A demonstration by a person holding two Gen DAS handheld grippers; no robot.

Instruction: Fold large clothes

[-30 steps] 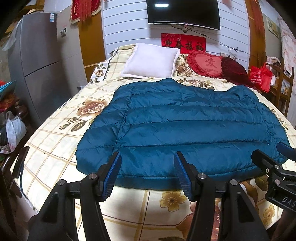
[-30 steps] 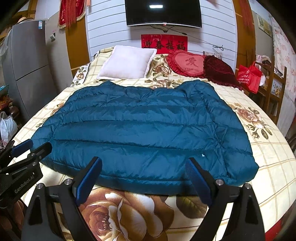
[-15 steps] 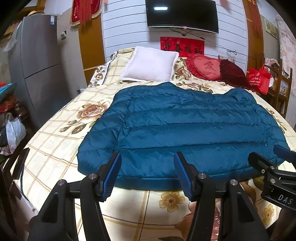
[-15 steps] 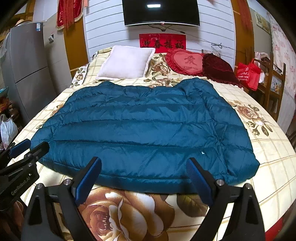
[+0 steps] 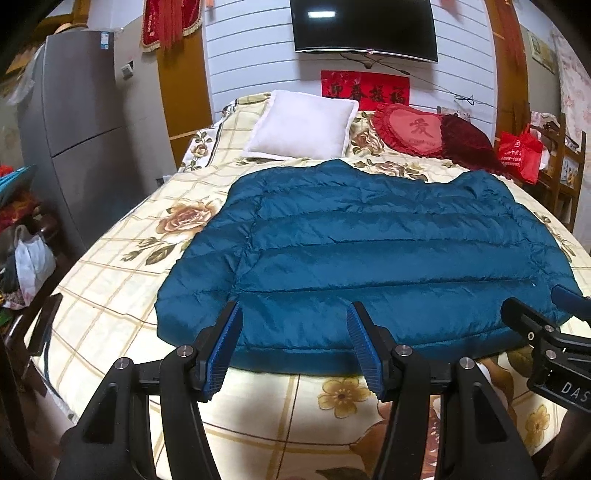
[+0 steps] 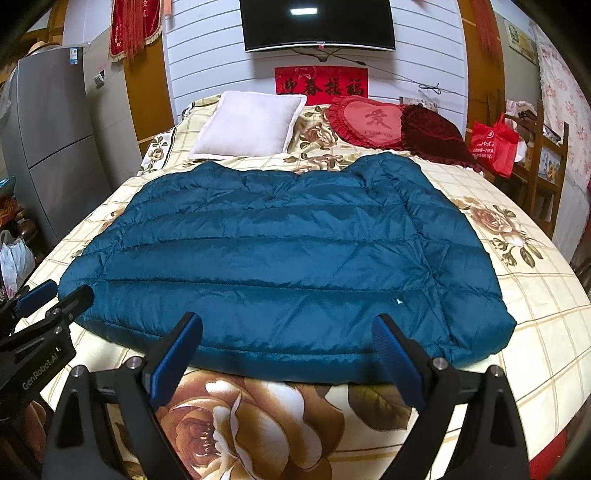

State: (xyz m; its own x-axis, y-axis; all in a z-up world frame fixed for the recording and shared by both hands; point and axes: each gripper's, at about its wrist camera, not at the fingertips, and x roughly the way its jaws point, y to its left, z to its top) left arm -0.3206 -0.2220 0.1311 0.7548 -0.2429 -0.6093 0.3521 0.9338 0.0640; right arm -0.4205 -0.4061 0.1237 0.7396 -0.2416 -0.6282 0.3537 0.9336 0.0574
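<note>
A teal quilted down jacket point(image 5: 369, 251) point(image 6: 280, 254) lies spread flat on the floral bedspread point(image 5: 110, 280) point(image 6: 546, 314), its hem toward me and sleeves folded along its sides. My left gripper point(image 5: 293, 328) hovers open just before the hem's left part, nothing between its blue pads. My right gripper point(image 6: 288, 343) stands open wider before the hem's middle-right, also empty. Each gripper shows at the edge of the other's view: the right one point(image 5: 546, 325), the left one point(image 6: 48, 299).
A white pillow point(image 5: 303, 127), a red heart cushion point(image 5: 410, 129) and a dark red cushion point(image 5: 469, 146) lie at the bed's head. A grey fridge point(image 5: 74, 122) stands left, a red bag point(image 5: 521, 153) on wooden shelves right, a television point(image 5: 364, 27) on the wall.
Both views have eased back very slightly, so the jacket sits a little farther off. Neither gripper's jaws have changed and the jacket lies as before.
</note>
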